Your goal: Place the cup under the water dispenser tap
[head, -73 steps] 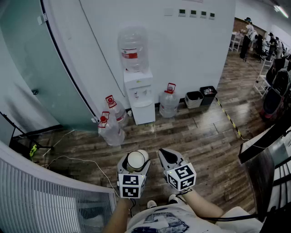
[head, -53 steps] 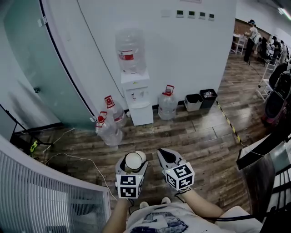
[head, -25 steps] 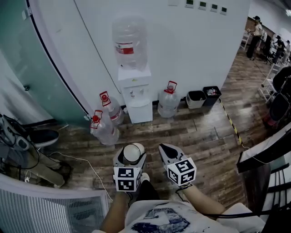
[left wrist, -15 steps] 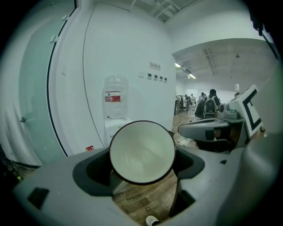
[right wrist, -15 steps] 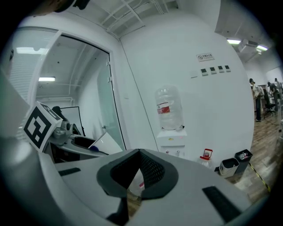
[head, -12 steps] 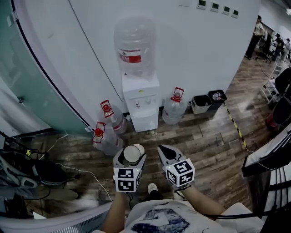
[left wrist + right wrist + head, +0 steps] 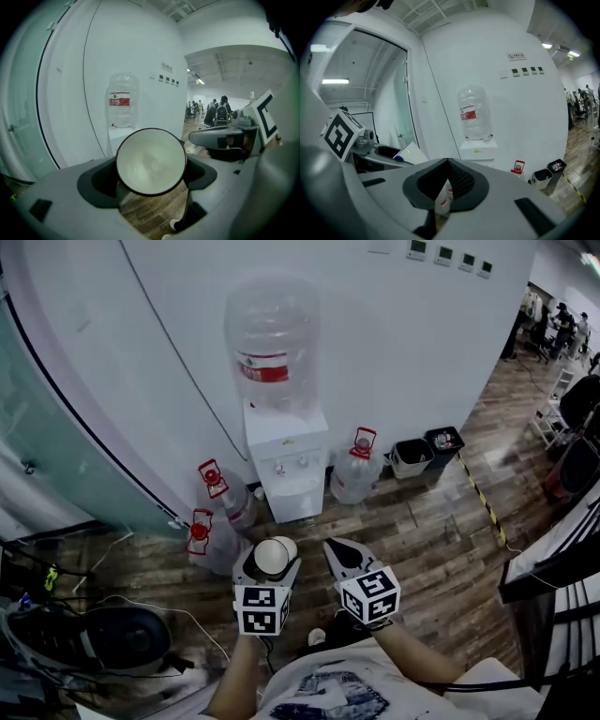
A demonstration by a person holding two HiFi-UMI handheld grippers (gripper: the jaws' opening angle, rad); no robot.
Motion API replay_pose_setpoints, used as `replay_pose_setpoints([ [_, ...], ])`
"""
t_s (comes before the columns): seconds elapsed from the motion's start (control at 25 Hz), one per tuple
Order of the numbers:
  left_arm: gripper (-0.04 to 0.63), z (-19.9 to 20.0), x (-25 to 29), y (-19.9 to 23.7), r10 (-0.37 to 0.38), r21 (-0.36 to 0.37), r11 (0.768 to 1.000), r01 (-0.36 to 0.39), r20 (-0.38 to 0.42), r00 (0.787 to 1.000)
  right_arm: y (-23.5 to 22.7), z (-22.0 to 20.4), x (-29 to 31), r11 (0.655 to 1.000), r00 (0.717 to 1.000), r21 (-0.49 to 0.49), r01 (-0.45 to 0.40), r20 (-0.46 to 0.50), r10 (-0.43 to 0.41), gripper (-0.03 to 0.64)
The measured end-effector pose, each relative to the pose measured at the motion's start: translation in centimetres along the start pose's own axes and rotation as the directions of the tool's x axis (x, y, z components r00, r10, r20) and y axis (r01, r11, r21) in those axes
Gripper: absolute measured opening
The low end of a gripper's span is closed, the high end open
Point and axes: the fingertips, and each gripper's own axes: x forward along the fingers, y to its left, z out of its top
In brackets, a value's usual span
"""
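Note:
A white paper cup (image 7: 272, 556) (image 7: 151, 161) sits upright between the jaws of my left gripper (image 7: 267, 563) (image 7: 152, 176), which is shut on it; its inside looks empty. My right gripper (image 7: 343, 554) (image 7: 446, 185) is beside it, shut with nothing held. The white water dispenser (image 7: 284, 463) (image 7: 123, 136) (image 7: 478, 152) stands against the wall ahead, a clear bottle (image 7: 272, 338) with a red label on top. Its taps (image 7: 291, 465) show as small dots on the front panel. Both grippers are well short of the dispenser.
Spare water jugs with red caps stand on the wood floor left (image 7: 217, 521) and right (image 7: 356, 470) of the dispenser. Two small bins (image 7: 427, 451) sit by the wall further right. A chair base (image 7: 103, 638) and cables lie at lower left. People stand far right.
The view has moved closer to the dispenser, which now looks larger and nearer. Both grippers keep the same pose, the cup still held in the left one.

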Motion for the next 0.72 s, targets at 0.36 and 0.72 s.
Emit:
replay_pose_setpoints([
  [0.36,0.443,0.7,7.7,3.9,0.0,-0.008,1.0,0.0,-0.026,1.0,-4.6,-0.9,7.1,1.0,0.999,0.017,0.003,-0.043,-0.003,0.02],
  [0.72,0.443,1.6,16.4,7.7,0.036,-0.035,0.999,-0.039,-0.093,0.995,-10.3,-0.6,15.5,0.999,0.994,0.014,-0.034,-0.101,0.035,0.02],
])
